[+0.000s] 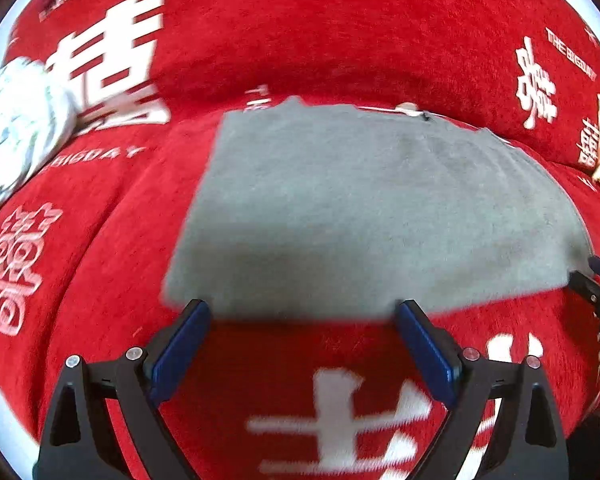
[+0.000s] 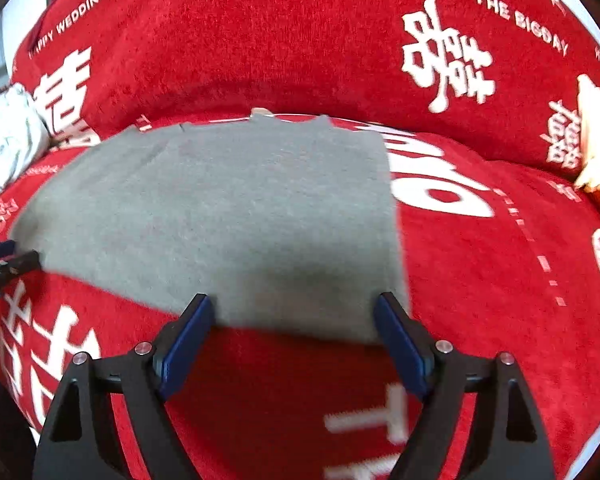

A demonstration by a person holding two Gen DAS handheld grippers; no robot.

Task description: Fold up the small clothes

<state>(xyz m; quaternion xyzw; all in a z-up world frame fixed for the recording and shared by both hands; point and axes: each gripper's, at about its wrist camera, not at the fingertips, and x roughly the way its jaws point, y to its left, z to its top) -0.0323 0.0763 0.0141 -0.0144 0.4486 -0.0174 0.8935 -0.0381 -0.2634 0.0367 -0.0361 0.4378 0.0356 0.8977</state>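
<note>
Black angular arms with silver rivets and flat blue pads form the left tool [image 1: 302, 316], seen close at the bottom of the left wrist view; its jaws stand wide apart and released, nothing between them, the fingertips over the near hem of the grey garment [image 1: 364, 208]. Whether the pads [image 1: 180, 352] touch the cloth cannot be told.

Right tool [image 2: 296, 312], same build, likewise spread wide and empty in the right wrist view, its tips over the near right corner of the same grey garment [image 2: 228, 216].

Grey garment: soft, matte knit with a faint fuzzy nap, laid flat in a roughly rectangular shape; straight side edges; a small notch-like neckline and a pale tag at the far edge. It lies on the seat of a red plush cover [image 1: 340, 40], just in front of the raised back.

Red plush cover: deep, velvety pile, printed with white double-happiness characters and lettering reading "THE BIG DAY" and "HAPPY WEDDING".

Pale crumpled cloth [image 1: 16, 128]: bunched, lightly patterned, at the far left of the seat, well apart from the grey garment.

Cream-coloured object [image 2: 596, 136]: irregular outline, at the far right edge; too cropped to identify.
</note>
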